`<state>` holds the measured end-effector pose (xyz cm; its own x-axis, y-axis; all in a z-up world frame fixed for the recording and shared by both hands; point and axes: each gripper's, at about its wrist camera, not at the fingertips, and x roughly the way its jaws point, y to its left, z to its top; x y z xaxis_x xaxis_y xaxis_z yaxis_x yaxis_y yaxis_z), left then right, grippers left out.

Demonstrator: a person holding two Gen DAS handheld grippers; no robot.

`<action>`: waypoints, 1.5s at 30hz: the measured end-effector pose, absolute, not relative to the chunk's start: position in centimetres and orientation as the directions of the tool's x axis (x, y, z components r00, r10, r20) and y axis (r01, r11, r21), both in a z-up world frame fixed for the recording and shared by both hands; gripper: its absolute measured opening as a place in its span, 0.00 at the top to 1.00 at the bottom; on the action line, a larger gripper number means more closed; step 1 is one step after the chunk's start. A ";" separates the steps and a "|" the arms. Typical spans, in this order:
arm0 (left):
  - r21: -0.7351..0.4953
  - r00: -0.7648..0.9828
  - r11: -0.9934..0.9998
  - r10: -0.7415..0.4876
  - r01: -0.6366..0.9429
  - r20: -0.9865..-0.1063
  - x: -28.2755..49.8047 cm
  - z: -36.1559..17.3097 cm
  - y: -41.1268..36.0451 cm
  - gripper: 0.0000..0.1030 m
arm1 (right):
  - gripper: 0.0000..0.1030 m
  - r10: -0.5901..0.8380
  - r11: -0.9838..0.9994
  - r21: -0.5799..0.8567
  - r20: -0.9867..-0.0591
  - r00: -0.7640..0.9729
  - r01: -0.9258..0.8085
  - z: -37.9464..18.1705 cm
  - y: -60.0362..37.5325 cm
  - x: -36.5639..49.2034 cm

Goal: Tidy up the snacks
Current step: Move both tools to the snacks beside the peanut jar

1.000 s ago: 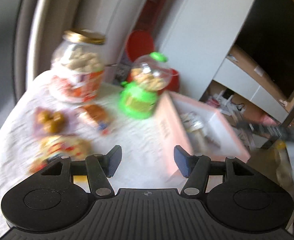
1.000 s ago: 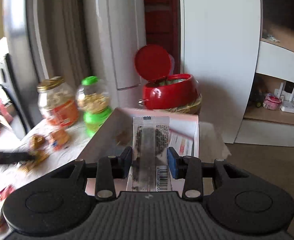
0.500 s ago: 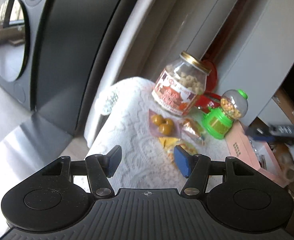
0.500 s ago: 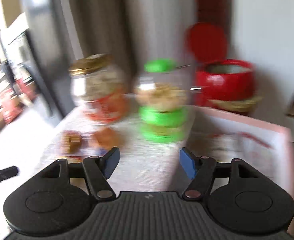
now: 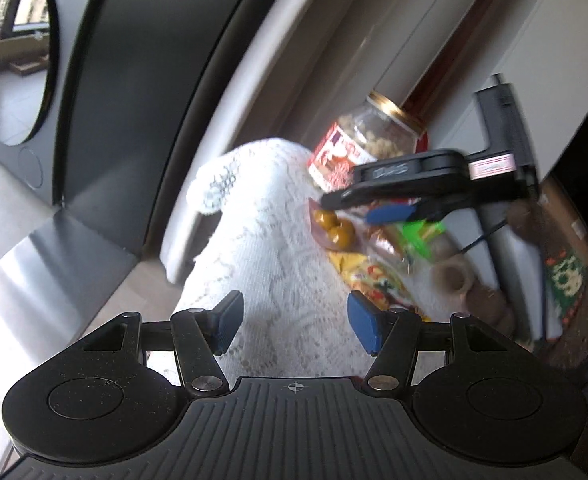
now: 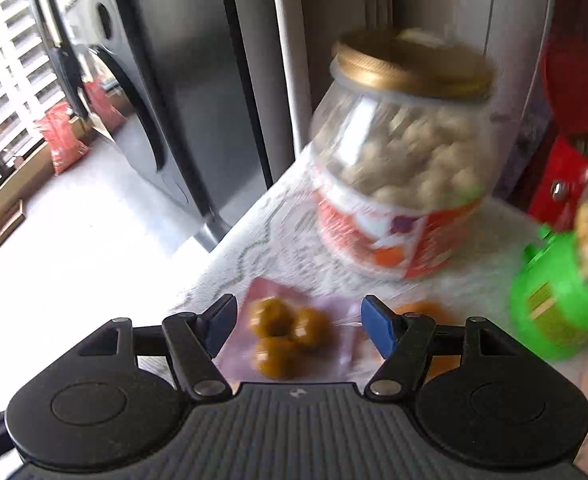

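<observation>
My right gripper [image 6: 298, 325] is open and empty, its fingers on either side of a clear packet of brown round sweets [image 6: 284, 338] on the white lace cloth [image 6: 278, 236]. That packet [image 5: 333, 228] also shows in the left wrist view, under the right gripper [image 5: 389, 212]. A big jar with a gold lid [image 6: 401, 152] stands just behind. A green candy dispenser [image 6: 565, 292] is at the right. My left gripper [image 5: 292, 322] is open and empty, held back above the cloth's near end [image 5: 270, 264].
Other snack packets [image 5: 369, 276] lie on the cloth past the sweets. A red lidded pot [image 6: 573, 136] stands behind the dispenser. A dark appliance with a round door [image 5: 26, 60] stands at the left. A steel fridge side [image 6: 198, 92] borders the table.
My right gripper let go of the wrapped bar over the pink box, opened, and swung left and down over the brown sweets. My left gripper pulled back toward the cloth's near end.
</observation>
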<state>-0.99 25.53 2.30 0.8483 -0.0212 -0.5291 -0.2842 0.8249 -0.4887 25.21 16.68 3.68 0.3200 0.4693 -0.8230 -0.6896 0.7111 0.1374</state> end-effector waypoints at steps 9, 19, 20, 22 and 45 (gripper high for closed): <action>-0.465 0.824 0.837 -0.032 -0.287 -0.566 -0.5 2.0 24.7 0.38 | 0.37 0.395 0.735 0.074 -0.855 0.336 -0.674 2.5 17.6 24.5; -0.452 0.809 0.853 -0.061 -0.261 -0.584 0.5 2.6 22.9 0.39 | 0.81 0.484 0.664 0.092 -0.809 0.333 -0.742 8.1 9.1 20.2; -0.440 0.808 0.861 -0.062 -0.254 -0.586 0.8 2.9 22.5 0.39 | 0.87 0.489 0.659 0.087 -0.804 0.337 -0.747 8.2 8.1 19.4; -0.420 0.805 0.875 -0.061 -0.241 -0.590 1.4 3.3 21.9 0.39 | 0.95 0.499 0.647 0.089 -0.801 0.332 -0.757 8.3 6.3 17.7; -0.027 0.691 0.984 0.104 -0.176 -0.716 8.5 3.7 19.3 0.34 | 0.43 0.562 0.737 0.243 -0.739 0.372 -0.631 3.9 -0.4 15.2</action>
<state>8.53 19.35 3.71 0.6906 0.1039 -0.7157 -0.1757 0.9841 -0.0267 15.20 -0.44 3.87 0.3718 0.5617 -0.7391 -0.6305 0.7371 0.2431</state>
